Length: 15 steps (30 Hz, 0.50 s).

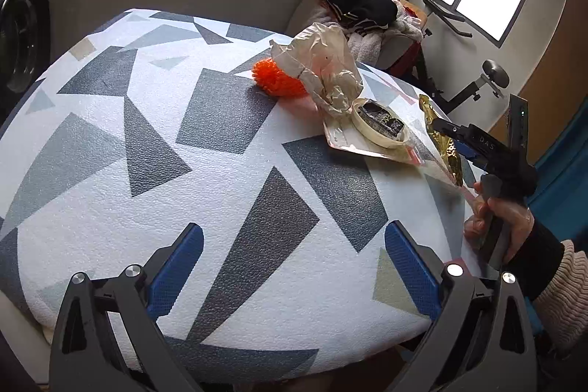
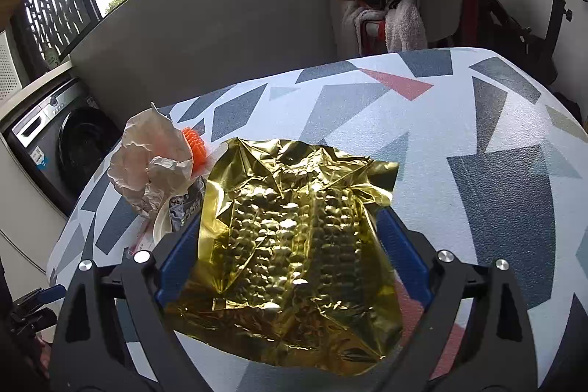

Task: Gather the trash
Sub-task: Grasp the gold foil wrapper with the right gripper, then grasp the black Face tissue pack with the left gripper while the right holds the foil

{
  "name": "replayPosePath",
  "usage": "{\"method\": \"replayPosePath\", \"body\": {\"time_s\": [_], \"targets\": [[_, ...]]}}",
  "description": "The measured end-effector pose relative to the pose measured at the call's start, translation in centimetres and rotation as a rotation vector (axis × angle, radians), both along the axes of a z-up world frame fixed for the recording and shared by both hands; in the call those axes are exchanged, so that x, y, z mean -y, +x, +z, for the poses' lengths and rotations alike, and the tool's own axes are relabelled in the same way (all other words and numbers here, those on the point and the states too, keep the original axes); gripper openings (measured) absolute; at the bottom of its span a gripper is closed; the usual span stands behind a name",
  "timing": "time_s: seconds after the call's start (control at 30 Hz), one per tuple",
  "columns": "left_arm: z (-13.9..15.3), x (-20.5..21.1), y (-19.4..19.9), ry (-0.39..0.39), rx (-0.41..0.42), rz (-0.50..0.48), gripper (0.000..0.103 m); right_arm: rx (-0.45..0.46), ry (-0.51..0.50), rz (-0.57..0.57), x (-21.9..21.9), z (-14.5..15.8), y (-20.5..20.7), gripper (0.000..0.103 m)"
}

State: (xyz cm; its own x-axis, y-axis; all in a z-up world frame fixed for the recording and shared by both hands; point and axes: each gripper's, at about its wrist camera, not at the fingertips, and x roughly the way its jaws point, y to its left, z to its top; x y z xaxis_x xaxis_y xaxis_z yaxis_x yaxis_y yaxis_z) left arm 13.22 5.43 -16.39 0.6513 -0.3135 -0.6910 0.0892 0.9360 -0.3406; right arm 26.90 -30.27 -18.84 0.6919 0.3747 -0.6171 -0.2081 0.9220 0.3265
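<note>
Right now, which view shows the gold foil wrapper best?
The right wrist view: the gold foil wrapper fills the middle of the frame, its embossed face toward the camera, between the right gripper's wide jaws. The left wrist view catches it only edge-on, a thin crumpled strip near the table's right edge.

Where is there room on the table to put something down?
The near part of the table, between the left claw and the orange ball, is bare. It gets crowded by the crumpled paper, tape roll and gold foil.
</note>
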Motion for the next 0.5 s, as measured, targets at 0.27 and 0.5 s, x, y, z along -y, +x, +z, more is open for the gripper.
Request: {"method": "replayPosePath", "body": {"time_s": [0.27, 0.5], "targets": [[2.4, 5.3, 6.6, -0.146, -0.038, -0.158, 0.067, 0.008, 0.062, -0.007, 1.4, 0.5, 0.1, 0.091], [2.3, 9.6, 14.1, -0.321, -0.180, -0.153, 0.052, 0.032, 0.148, -0.042, 4.0, 2.3, -1.2, 0.091]]}}
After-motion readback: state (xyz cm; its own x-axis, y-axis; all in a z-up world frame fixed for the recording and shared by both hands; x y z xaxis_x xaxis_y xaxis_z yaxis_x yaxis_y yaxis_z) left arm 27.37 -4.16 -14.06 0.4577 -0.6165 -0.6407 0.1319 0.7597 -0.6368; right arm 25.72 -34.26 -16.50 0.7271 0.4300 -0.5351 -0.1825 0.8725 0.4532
